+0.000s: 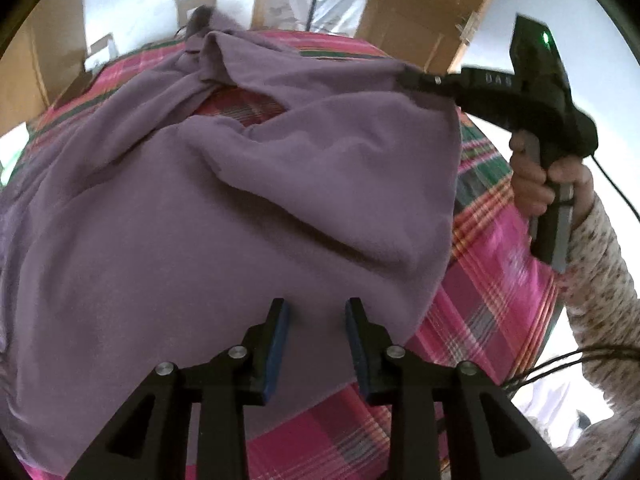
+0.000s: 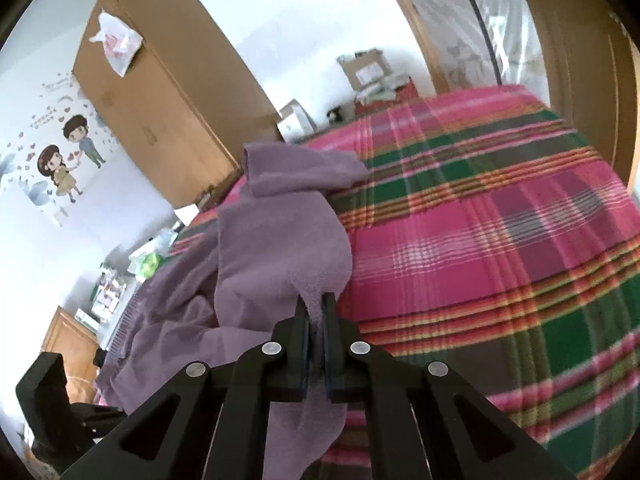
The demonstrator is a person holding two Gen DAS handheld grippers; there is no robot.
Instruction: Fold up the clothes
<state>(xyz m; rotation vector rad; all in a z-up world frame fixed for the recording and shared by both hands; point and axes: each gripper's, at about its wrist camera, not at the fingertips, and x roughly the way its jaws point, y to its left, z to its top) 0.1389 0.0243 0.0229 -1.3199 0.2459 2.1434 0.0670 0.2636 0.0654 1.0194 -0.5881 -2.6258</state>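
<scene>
Your purple garment [image 1: 208, 216] runs off the left and bottom edges of the left wrist view, so you can't see its full shape. It also covers most of the plaid cover [image 1: 496, 264] under it. Your right gripper [image 1: 416, 79] is smeared by motion there and its tips are too small to read. In the right wrist view the fabric [image 2: 280, 248] hides whatever sits behind it, and the boxes [image 2: 370, 74] by the far wall are too tiny to read.

- Black left gripper [image 1: 318, 312]: blue pads, silver screws, lower frame.
- Black right gripper [image 1: 412, 78]: green light, trailing cable.
- Speckled cream sleeve [image 1: 604, 280], right edge.
</scene>
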